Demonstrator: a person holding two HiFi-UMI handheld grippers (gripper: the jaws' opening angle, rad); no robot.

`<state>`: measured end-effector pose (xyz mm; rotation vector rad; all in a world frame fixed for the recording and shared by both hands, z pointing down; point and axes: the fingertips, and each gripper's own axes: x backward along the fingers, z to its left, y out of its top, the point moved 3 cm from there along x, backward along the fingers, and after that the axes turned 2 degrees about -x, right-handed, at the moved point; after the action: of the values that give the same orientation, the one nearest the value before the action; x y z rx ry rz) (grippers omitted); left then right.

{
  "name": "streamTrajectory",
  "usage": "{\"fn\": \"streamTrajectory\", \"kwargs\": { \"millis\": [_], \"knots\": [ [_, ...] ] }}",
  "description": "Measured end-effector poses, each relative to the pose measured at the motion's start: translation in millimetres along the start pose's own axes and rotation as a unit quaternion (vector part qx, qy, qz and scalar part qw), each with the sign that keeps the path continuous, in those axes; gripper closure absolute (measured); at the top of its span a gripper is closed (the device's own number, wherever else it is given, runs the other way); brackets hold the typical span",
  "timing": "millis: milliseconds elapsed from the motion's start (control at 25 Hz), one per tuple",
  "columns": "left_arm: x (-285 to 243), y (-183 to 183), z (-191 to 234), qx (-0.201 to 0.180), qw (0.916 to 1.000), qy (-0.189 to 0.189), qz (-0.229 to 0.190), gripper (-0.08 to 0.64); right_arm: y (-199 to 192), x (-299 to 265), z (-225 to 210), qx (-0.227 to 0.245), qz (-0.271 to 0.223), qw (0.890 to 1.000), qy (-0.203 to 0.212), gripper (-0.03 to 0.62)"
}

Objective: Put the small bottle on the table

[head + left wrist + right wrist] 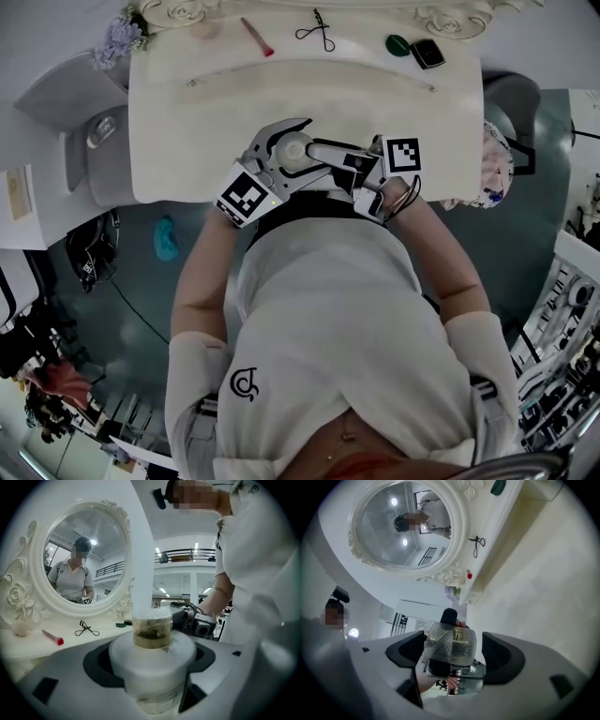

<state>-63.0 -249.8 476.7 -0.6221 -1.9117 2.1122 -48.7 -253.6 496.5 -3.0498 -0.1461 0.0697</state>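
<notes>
Fingers (65,681) of left gripper (291,152) clamped on broad white cap (152,660) of small clear glass bottle (152,632), held above cream dressing table (187,122), near its front. Amber contents inside, part full. Likely light, stiff, slick, breakable; the cap looks the safest hold. Right gripper (452,654) fingers apart, straddling glass, not pressing.

A: How much of the bottle (298,150) does the head view give?
B: Only its white cap. The left gripper (281,141) and right gripper (323,155) cover the rest.
A: Its label?
B: The print is too small to read in the right gripper view. The left gripper view cuts off its base.
A: Beyond the bottle?
B: The mirror (202,9) is cut off by the top edge. I can't tell what the dark thing (428,52) far right of the bottle is.
</notes>
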Motion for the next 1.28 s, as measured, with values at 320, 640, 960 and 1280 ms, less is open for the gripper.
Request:
{"fn": "streamTrajectory", "kwargs": {
  "millis": [320,640,960,1280],
  "knots": [
    [-22,-44,12,-0.027,0.9979,0.016,0.057,0.206,11,11,-30,-0.005,-0.006,0.999,-0.049,0.374],
    [-37,-73,21,-0.020,0.9952,0.003,0.095,0.206,20,17,-58,-0.023,-0.017,0.997,-0.076,0.408],
    [-42,-97,26,-0.028,0.9886,-0.009,0.148,0.206,21,20,-79,-0.035,-0.016,0.994,-0.100,0.449],
    [-41,-103,27,-0.018,0.9891,-0.021,0.145,0.206,23,13,-81,-0.042,-0.007,0.997,-0.065,0.443]
  ]
}}
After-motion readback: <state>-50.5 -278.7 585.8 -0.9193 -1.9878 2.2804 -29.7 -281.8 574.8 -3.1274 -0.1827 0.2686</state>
